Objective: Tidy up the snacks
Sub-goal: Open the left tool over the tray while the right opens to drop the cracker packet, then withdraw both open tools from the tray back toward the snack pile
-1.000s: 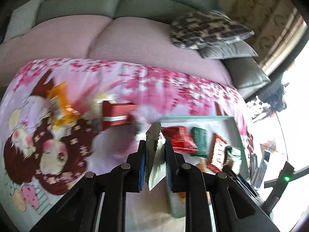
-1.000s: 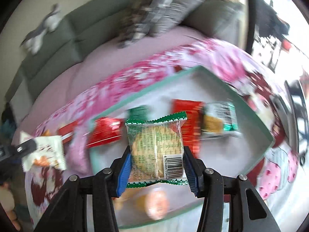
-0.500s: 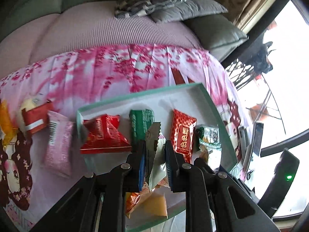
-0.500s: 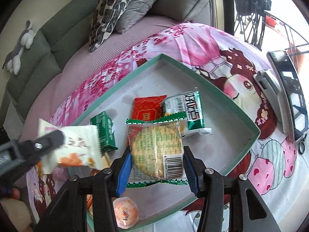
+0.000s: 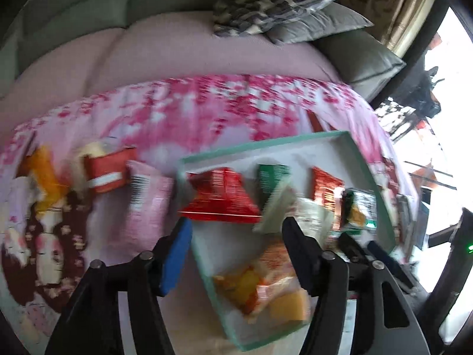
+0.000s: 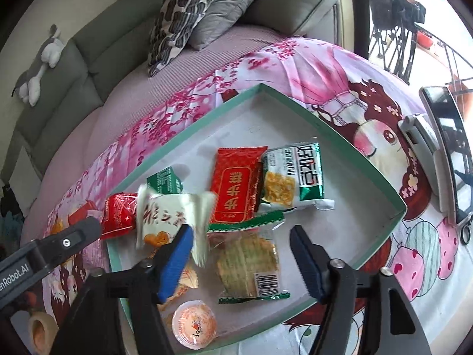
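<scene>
Both tools have just been opening up, and neither one has hold of anything now. The right tool (image 6: 241, 261) has its blue-padded jaws spread wide over the shallow white box with the mint-green rim (image 6: 334, 130). The clear round-cracker packet with green zigzag ends (image 6: 251, 263) lies flat on the box floor between the jaws, with the pads clear of it on both sides.

The left tool (image 5: 236, 251) is open as well. Its white snack packet with orange print (image 6: 174, 216) is blurred, tilted and free of the pads, right over the near left part of the box, just beside a red crinkly pouch (image 6: 119, 213).

Already in the box: a red flat packet with gold lettering (image 6: 236, 189), a green-and-white corn snack packet (image 6: 292, 177) touching its right edge, a small dark green packet (image 6: 165, 182), and an orange jelly cup with a printed lid (image 6: 193, 328) in the near corner.

The box sits on a pink cartoon-print blanket (image 6: 340, 71) on a sofa. More snacks lie outside it on the blanket, including a pink packet (image 5: 147, 204) and a red-and-white box (image 5: 108, 171).
</scene>
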Demonstrator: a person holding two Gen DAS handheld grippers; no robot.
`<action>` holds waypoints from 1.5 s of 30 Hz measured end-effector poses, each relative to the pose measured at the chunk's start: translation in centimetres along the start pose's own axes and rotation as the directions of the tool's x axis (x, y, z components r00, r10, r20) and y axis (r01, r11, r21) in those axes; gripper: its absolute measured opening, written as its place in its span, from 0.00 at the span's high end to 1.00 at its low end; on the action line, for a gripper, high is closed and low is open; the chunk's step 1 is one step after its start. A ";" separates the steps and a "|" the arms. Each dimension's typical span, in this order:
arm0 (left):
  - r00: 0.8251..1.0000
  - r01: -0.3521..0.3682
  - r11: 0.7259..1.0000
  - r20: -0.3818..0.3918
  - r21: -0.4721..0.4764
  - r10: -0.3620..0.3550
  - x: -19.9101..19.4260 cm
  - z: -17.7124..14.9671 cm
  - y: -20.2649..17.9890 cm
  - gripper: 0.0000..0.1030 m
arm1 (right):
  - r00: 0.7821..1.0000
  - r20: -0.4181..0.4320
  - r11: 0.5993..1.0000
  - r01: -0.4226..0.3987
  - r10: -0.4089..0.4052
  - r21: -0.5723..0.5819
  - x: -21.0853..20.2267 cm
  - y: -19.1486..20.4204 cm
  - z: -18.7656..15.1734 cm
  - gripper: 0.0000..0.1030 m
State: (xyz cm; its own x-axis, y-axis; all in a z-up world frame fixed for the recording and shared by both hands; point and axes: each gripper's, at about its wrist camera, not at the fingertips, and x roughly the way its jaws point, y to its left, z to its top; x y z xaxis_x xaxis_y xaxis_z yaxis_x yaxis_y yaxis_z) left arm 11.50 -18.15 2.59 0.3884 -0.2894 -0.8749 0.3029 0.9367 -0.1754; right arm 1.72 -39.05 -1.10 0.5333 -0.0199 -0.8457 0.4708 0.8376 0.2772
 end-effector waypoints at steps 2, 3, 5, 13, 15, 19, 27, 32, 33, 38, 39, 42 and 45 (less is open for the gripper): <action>0.999 -0.051 0.999 0.018 -0.005 0.051 -0.3 -0.3 1.1 0.35 | 1.000 0.006 1.000 -0.001 0.001 -0.015 0.0 0.4 -0.1 0.23; 0.997 -0.076 0.997 0.026 -0.009 0.076 -0.4 -0.5 1.7 0.31 | 1.000 0.009 1.000 0.000 0.001 -0.020 -0.1 0.6 -0.1 0.20; 0.991 -0.130 0.991 0.037 -0.013 0.131 -0.5 -1.1 2.9 0.26 | 1.000 0.012 1.000 0.002 -0.002 -0.029 -0.1 0.9 -0.2 0.18; 0.965 -0.248 0.967 0.068 -0.062 0.252 -1.6 -3.3 7.1 0.26 | 0.999 0.031 0.997 -0.008 0.011 -0.082 -0.3 2.7 -0.7 0.00; 0.961 -0.263 0.962 0.066 -0.073 0.267 -1.8 -3.7 7.7 0.26 | 0.999 0.037 0.995 -0.016 0.020 -0.103 -0.4 3.3 -0.9 0.00; 0.957 -0.279 0.956 0.059 -0.086 0.285 -2.1 -4.5 8.8 0.26 | 0.999 0.032 0.990 -0.022 0.026 -0.139 -0.4 4.4 -1.3 0.00; 0.947 -0.286 0.948 0.107 -0.137 0.301 -3.8 -4.6 9.9 0.26 | 0.997 0.030 0.980 -0.061 0.068 -0.187 -0.8 6.3 -1.9 0.00; 0.949 -0.279 0.946 0.102 -0.166 0.297 -4.1 -4.6 10.5 0.26 | 0.996 0.038 0.976 -0.077 0.086 -0.202 -1.0 7.1 -2.1 0.00; 0.951 -0.274 0.946 0.096 -0.172 0.293 -4.0 -4.5 10.6 0.26 | 0.996 0.037 0.975 -0.078 0.087 -0.207 -1.0 7.2 -2.1 0.00; 0.951 -0.269 0.942 0.100 -0.202 0.293 -4.4 -4.4 11.4 0.26 | 0.995 0.032 0.969 -0.084 0.094 -0.233 -0.9 8.1 -2.5 0.00; 0.951 -0.267 0.940 0.101 -0.214 0.293 -4.5 -4.4 11.7 0.26 | 0.994 0.032 0.967 -0.090 0.101 -0.240 -1.0 8.3 -2.5 0.00; 0.947 -0.272 0.931 0.103 -0.243 0.304 -4.8 -4.4 12.5 0.26 | 0.991 0.033 0.957 -0.120 0.133 -0.263 -1.1 9.1 -2.8 0.00; 0.942 -0.281 0.921 0.105 -0.271 0.319 -5.2 -4.3 13.4 0.26 | 0.987 0.034 0.947 -0.142 0.158 -0.287 -1.2 10.0 -3.1 0.00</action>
State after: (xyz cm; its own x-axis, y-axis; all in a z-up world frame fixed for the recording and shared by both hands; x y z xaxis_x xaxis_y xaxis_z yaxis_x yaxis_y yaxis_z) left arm 9.79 -3.24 2.79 0.5536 0.0054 -0.8328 -0.0659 0.9971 -0.0374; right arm 3.59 -28.96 1.26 0.6243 0.0944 -0.7754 0.1688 0.9529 0.2519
